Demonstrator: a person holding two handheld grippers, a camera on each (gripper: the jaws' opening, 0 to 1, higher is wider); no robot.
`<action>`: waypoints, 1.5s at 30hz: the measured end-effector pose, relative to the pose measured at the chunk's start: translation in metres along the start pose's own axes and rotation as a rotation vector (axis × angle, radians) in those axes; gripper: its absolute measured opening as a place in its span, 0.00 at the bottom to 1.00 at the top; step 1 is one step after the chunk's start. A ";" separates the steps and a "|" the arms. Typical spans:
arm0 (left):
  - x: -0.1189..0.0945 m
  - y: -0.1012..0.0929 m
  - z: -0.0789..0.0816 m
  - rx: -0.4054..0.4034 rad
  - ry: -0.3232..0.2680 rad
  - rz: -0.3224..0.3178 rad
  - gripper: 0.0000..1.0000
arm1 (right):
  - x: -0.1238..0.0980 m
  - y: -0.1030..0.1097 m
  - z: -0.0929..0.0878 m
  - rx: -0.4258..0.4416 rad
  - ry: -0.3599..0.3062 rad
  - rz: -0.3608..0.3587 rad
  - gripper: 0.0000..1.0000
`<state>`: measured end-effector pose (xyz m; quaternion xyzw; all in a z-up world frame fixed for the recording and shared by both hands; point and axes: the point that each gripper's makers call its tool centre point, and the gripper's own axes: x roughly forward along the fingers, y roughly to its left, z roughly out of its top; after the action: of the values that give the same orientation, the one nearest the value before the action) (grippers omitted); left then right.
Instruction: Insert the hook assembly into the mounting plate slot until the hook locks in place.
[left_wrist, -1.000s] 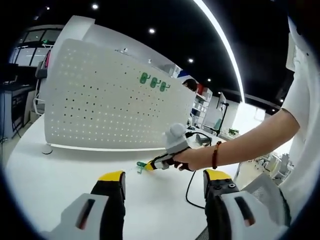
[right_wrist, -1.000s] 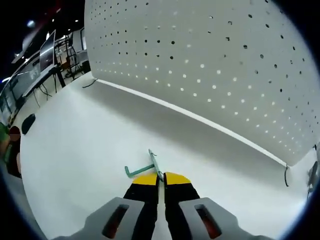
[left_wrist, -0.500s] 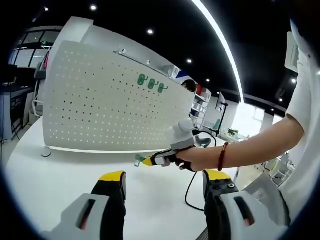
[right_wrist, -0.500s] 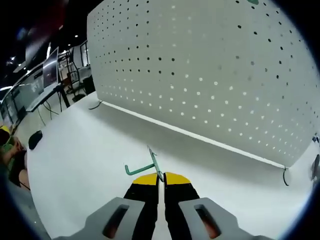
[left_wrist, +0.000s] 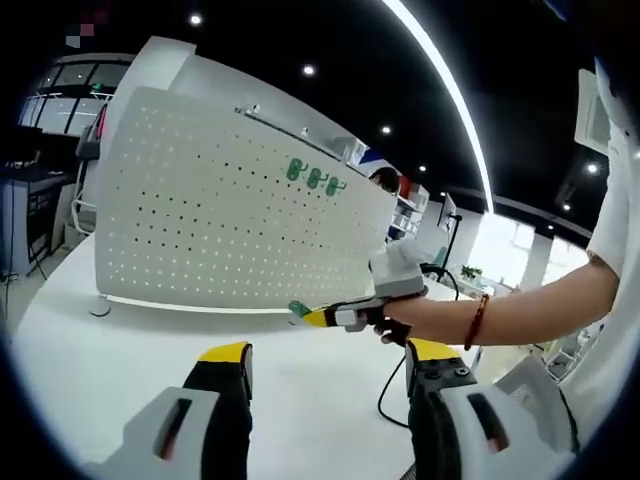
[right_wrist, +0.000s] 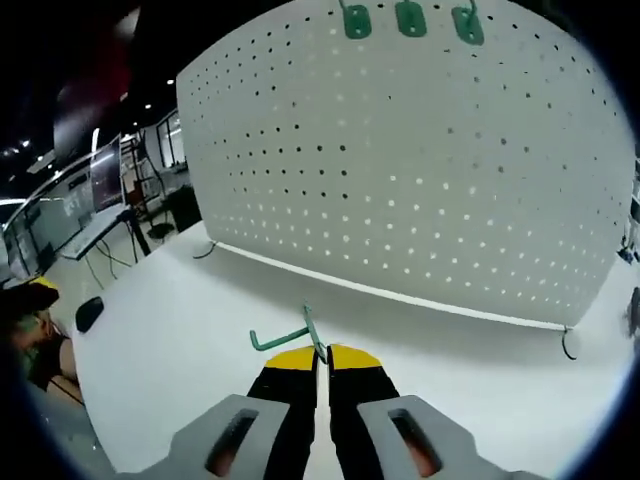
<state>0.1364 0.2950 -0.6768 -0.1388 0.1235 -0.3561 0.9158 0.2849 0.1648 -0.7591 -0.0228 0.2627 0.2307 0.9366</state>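
**Green hook held clear of the table, facing the perforated plate**

The right gripper (right_wrist: 321, 357) has its yellow-tipped fingers (right_wrist: 292, 359) pressed together on the stem of a green hook (right_wrist: 296, 334), whose bent arm sticks out to the left in the right gripper view. The hook is off the white table (right_wrist: 170, 340) and well apart from the white mounting plate (right_wrist: 420, 180), a tall perforated panel standing upright on the table behind it. Three green hooks (right_wrist: 408, 20) already hang side by side near the plate's top edge.

In the left gripper view, the same right gripper (left_wrist: 318, 317) comes in from the right, gripped by a person's hand (left_wrist: 400, 327) with a beaded bracelet (left_wrist: 473, 320) on the wrist; the green hook (left_wrist: 299, 310) shows at its tip, in front of the plate's lower right part (left_wrist: 230, 215). A black cable (left_wrist: 390, 385) trails across the table below the hand. The left gripper (left_wrist: 325, 362) sits low over the table (left_wrist: 120, 345), its two yellow-tipped fingers (left_wrist: 225, 354) spread wide apart with nothing between them.
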 end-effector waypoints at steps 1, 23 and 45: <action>0.001 -0.001 0.001 -0.005 -0.002 -0.002 0.63 | -0.002 0.002 0.003 0.010 -0.019 0.002 0.01; 0.003 -0.026 0.008 0.006 0.000 -0.056 0.61 | -0.056 0.061 0.037 -0.051 -0.158 0.105 0.01; 0.003 -0.056 0.026 -0.066 -0.073 -0.077 0.50 | -0.119 0.107 0.040 0.029 -0.285 0.190 0.01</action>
<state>0.1123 0.2570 -0.6341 -0.1865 0.0964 -0.3815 0.9002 0.1661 0.2170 -0.6563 0.0485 0.1312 0.3154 0.9386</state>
